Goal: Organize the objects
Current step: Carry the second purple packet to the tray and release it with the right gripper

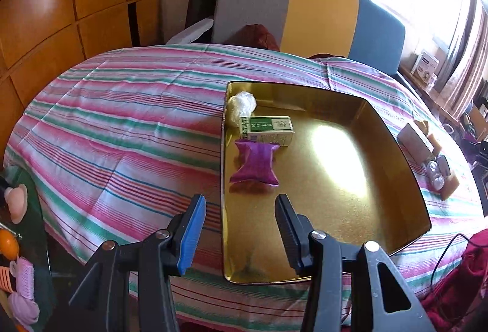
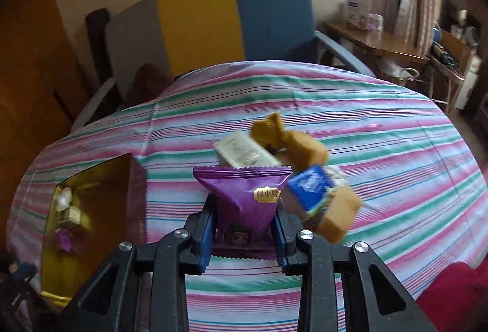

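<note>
Right gripper (image 2: 244,228) clenched on a purple snack packet (image 2: 248,198), held above the striped surface (image 2: 381,149) — loose snacks behind it. Left gripper (image 1: 241,228) released, jaws empty, over the gold tray's (image 1: 350,268) near left edge — second purple packet (image 1: 255,166), green box (image 1: 268,130) along the tray's left edge.

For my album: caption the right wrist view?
Right gripper clamps a purple snack packet above the striped tablecloth.
</note>
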`<state>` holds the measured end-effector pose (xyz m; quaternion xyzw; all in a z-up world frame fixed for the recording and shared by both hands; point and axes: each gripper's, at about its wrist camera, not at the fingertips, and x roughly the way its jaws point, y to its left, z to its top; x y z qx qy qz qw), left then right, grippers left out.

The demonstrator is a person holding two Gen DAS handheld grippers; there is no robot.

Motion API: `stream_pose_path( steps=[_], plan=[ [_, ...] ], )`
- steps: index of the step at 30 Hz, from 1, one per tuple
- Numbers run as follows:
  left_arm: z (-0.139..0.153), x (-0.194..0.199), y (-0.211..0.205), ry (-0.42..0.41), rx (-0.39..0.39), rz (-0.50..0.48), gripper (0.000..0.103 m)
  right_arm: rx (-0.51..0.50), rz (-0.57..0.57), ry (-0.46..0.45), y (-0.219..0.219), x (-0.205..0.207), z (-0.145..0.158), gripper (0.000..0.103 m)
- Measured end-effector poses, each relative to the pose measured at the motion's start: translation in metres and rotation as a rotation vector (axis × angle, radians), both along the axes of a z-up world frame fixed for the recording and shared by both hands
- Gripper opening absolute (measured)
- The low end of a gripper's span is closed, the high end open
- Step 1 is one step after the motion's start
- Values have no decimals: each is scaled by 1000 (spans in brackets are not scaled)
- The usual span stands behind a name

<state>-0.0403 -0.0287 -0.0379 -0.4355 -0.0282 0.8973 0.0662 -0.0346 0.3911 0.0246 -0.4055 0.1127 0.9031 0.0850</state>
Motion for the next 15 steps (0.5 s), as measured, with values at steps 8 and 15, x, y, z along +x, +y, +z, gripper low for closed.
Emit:
stream_pose_path(
  steps=[8,15],
  plan=[
    [-4,0,-33,-16,9,92,47,-88,419,-104,-159,-23,-29,33],
    [-11,-2,-62,-34,22,167,48,-132,639,-232,-275,-41,-72,33]
  ],
)
